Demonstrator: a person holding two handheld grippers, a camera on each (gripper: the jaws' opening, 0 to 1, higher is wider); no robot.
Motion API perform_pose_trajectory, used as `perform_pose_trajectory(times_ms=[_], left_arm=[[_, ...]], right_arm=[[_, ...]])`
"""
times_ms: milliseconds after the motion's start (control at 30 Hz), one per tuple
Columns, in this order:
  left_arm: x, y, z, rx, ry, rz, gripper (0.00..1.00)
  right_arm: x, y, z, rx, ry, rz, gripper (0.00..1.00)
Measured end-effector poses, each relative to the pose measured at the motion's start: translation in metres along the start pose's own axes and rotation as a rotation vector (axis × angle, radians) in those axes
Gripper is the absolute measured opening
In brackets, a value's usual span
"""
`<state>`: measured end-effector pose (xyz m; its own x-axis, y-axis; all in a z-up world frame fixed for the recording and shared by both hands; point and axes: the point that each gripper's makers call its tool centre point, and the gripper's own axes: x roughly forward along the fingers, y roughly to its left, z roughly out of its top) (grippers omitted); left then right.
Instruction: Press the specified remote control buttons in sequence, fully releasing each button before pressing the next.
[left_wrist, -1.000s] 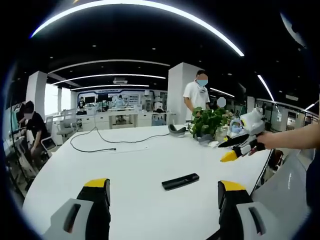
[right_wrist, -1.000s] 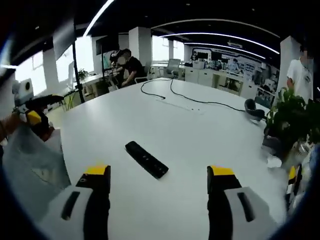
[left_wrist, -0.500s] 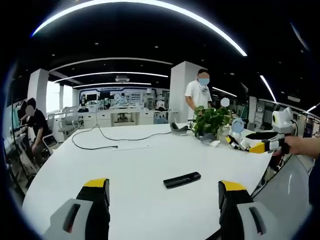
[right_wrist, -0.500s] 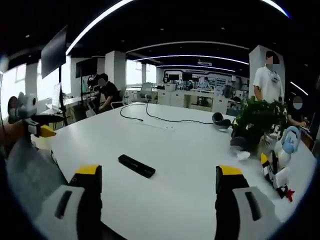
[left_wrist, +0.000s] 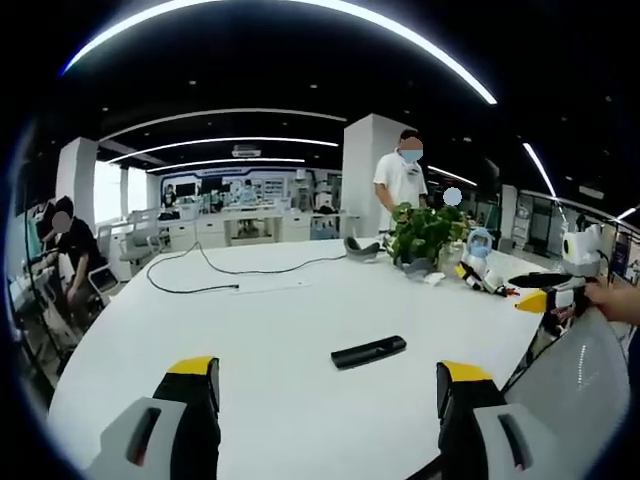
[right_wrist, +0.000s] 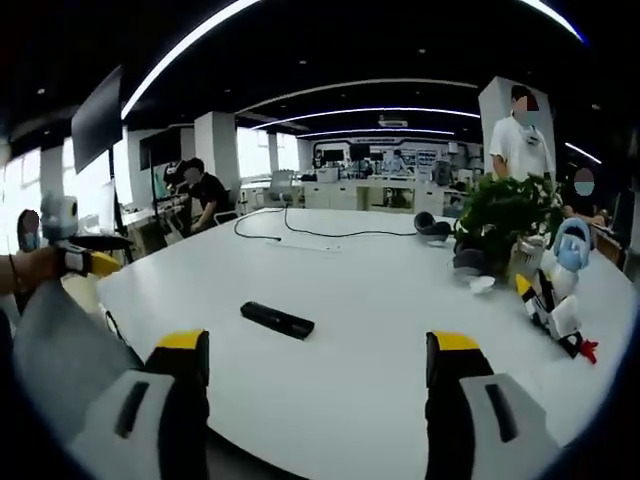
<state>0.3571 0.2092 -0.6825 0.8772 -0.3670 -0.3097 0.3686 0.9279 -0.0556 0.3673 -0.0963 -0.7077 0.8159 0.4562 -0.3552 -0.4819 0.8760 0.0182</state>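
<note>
While both tools hang above the near edge of a large white table (left_wrist: 300, 310), the black remote control (left_wrist: 369, 351) lies flat on its surface, ahead of the left hand-held gripper (left_wrist: 328, 400) and a little toward its right jaw, untouched. That gripper's 2 yellow-tipped jaws stand wide apart with nothing between them.

From the right gripper view, the same remote control (right_wrist: 277, 319) rests ahead of the right hand-held gripper (right_wrist: 320, 372), nearer its left jaw, clear of both tips. This gripper's jaws are likewise spread wide and hold nothing.

Beyond the remote, a black cable (left_wrist: 220, 275) snakes across the far part of the table. Farther off, to the right of each gripper's line of sight, stand a potted plant (left_wrist: 425, 235) and, just beside it, a small blue-and-white toy robot (right_wrist: 560, 290); a dark headset (left_wrist: 362, 247) sits near the plant.

At the right edge of the left gripper view, the right hand-held gripper (left_wrist: 552, 297) shows with a hand (left_wrist: 615, 300) behind it; at the left edge of the right gripper view, the left hand-held gripper (right_wrist: 100, 263) appears the same way.

In the open office behind, 1 person in a white shirt (left_wrist: 400, 180) stands past the plant, and another in dark clothes (left_wrist: 70, 255) sits at a far desk.
</note>
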Motion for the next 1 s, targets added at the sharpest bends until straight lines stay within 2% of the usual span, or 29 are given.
perform_pose_trajectory(times_ms=[67,300,367,500,667,900,1000], left_arm=[[-0.001,0.002,0.001,-0.009,-0.003,0.008,0.94],[-0.002,0.004,0.004,-0.016,-0.020,0.022,0.94],[-0.003,0.005,0.005,-0.012,-0.022,0.029,0.94],[-0.002,0.006,0.006,-0.021,-0.025,0.026,0.93],[-0.002,0.006,0.006,-0.024,-0.022,0.032,0.93],[-0.004,0.011,0.007,-0.021,-0.023,0.072,0.92],[-0.005,0.015,0.004,-0.006,-0.011,0.097,0.92]], right_arm=[[0.001,0.004,-0.007,-0.012,0.033,0.021,0.91],[0.002,0.007,-0.002,-0.091,0.019,0.038,0.90],[0.002,0.007,-0.002,-0.076,0.018,0.041,0.92],[0.005,0.016,-0.010,-0.018,0.053,0.103,0.93],[0.004,0.017,-0.010,-0.058,0.058,0.101,0.93],[0.003,0.010,-0.017,-0.019,0.082,0.081,0.95],[0.004,0.016,-0.018,-0.039,0.094,0.111,0.93]])
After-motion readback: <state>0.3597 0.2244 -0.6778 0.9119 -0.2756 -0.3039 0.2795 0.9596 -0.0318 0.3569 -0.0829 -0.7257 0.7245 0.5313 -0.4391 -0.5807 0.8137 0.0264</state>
